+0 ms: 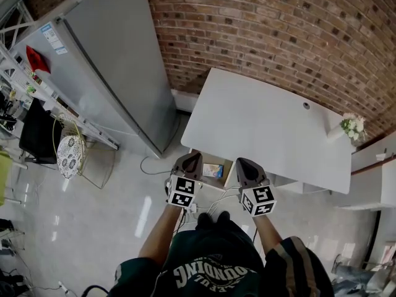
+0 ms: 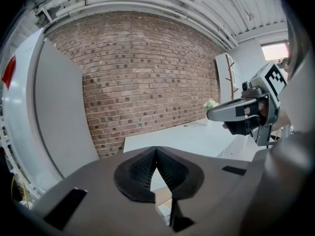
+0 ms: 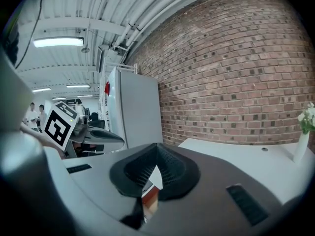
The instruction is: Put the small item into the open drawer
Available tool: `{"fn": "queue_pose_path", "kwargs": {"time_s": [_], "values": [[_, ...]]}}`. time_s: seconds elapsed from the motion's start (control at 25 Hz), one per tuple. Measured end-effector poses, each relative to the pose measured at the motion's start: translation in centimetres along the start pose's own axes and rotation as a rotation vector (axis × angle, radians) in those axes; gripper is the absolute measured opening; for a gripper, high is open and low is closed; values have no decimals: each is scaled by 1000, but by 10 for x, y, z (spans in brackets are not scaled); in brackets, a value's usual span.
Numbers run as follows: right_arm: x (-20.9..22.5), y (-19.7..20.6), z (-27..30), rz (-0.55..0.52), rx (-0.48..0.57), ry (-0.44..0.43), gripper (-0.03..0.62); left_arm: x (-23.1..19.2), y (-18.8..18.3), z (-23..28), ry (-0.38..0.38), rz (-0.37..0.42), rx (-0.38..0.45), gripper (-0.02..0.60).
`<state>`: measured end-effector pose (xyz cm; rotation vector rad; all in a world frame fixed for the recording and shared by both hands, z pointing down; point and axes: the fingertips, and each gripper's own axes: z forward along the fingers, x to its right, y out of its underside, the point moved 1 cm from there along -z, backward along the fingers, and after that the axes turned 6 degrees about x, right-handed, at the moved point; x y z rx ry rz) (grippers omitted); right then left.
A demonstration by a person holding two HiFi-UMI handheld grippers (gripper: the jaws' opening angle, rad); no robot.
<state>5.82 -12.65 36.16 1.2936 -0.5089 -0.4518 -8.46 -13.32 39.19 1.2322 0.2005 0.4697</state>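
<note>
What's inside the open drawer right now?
One small blue-and-white item shows in the drawer. The tabletop, left tool and right tool cover the rest, so nothing more can be told.

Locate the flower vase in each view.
Head view: flower vase at the white table's right end.
Left gripper view: vase right of centre, small, before the brick wall.
Right gripper view: vase at far right edge, on the table.
Shared landmark: the brick wall behind the table.

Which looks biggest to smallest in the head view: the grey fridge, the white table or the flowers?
Grey fridge and white table: about alike, and the fridge's top is nearer the camera, so I won't rank them.
Flowers: smallest by far.
</note>
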Motion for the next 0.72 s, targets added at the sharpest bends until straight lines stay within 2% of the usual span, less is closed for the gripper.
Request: {"fn": "queue_pose_path", "kwargs": {"time_s": [0.72], "values": [[2,-5,-9,-5,25,13,23,-1,-3,-8,4,1,21,14]]}}
